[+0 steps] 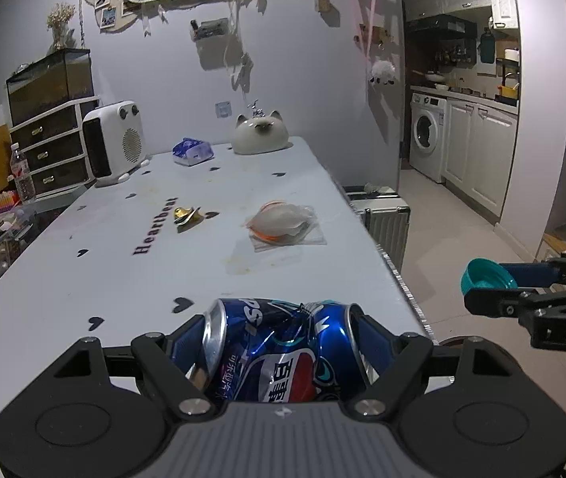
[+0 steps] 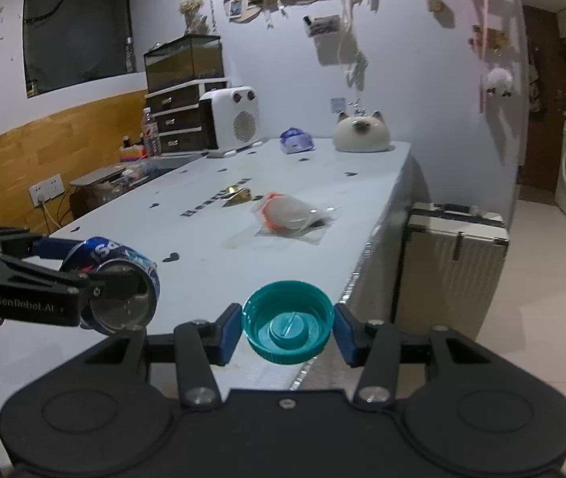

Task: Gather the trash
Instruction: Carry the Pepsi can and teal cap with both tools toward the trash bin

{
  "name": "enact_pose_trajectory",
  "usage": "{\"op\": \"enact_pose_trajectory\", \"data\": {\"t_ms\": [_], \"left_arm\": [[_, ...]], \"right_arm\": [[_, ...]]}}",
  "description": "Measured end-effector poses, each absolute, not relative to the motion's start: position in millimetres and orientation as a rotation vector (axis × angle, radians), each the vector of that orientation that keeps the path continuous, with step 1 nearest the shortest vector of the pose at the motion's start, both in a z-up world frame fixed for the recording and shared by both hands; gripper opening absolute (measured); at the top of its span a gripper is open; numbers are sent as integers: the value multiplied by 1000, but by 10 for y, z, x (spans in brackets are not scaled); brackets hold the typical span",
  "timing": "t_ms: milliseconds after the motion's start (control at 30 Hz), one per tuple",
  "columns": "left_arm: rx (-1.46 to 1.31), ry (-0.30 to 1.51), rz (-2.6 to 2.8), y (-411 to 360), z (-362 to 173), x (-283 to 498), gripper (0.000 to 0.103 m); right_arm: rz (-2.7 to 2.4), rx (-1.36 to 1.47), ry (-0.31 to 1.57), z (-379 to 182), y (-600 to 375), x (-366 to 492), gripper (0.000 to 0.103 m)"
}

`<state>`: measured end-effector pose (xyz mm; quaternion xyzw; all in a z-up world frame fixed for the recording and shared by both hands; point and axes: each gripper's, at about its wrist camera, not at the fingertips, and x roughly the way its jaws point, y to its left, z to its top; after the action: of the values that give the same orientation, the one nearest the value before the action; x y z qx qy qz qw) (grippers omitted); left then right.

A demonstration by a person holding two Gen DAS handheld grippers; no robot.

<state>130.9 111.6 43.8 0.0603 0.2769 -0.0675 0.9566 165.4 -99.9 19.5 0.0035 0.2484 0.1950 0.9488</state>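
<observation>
My left gripper (image 1: 283,338) is shut on a crushed blue soda can (image 1: 283,346), held sideways above the near end of the white table (image 1: 123,271). The can (image 2: 117,283) and that gripper (image 2: 95,275) also show at the left of the right wrist view. My right gripper (image 2: 287,328) is shut on a teal bottle cap (image 2: 287,320), its hollow side facing the camera, just off the table's near right edge. That cap (image 1: 486,275) appears at the right of the left wrist view. Mid-table lie a gold foil wrapper (image 1: 187,215) and a clear plastic bag with orange and white contents (image 1: 283,223).
At the table's far end stand a white heater (image 1: 113,143), a blue tissue pack (image 1: 192,151) and a cat-shaped ceramic (image 1: 259,133). A ribbed suitcase (image 2: 452,263) stands right of the table. Drawers and a glass tank lie to the left, a washing machine (image 1: 428,135) beyond.
</observation>
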Motion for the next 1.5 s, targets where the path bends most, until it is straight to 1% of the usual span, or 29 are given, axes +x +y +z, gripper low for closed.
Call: {"op": "enact_pose_trajectory", "data": {"t_ms": [433, 667, 833, 1000, 1200, 1500], "left_arm": [[86, 524, -220, 435, 368, 1143, 81], [92, 517, -311, -93, 322, 1232, 81], [104, 547, -396, -519, 231, 1389, 81], [111, 602, -478, -908, 74, 1611, 81], [121, 701, -556, -1280, -237, 1994, 81], [43, 943, -554, -1620, -933, 2680, 81]], "right_arm": [[304, 38, 482, 194, -1663, 1343, 50], [212, 66, 491, 117, -2167, 1239, 50], [144, 95, 511, -3, -2502, 1214, 50], [78, 130, 547, -166, -2795, 1266, 50], [17, 158, 613, -444, -3072, 1406, 50], [10, 205, 774, -1138, -3175, 1715, 50]]}}
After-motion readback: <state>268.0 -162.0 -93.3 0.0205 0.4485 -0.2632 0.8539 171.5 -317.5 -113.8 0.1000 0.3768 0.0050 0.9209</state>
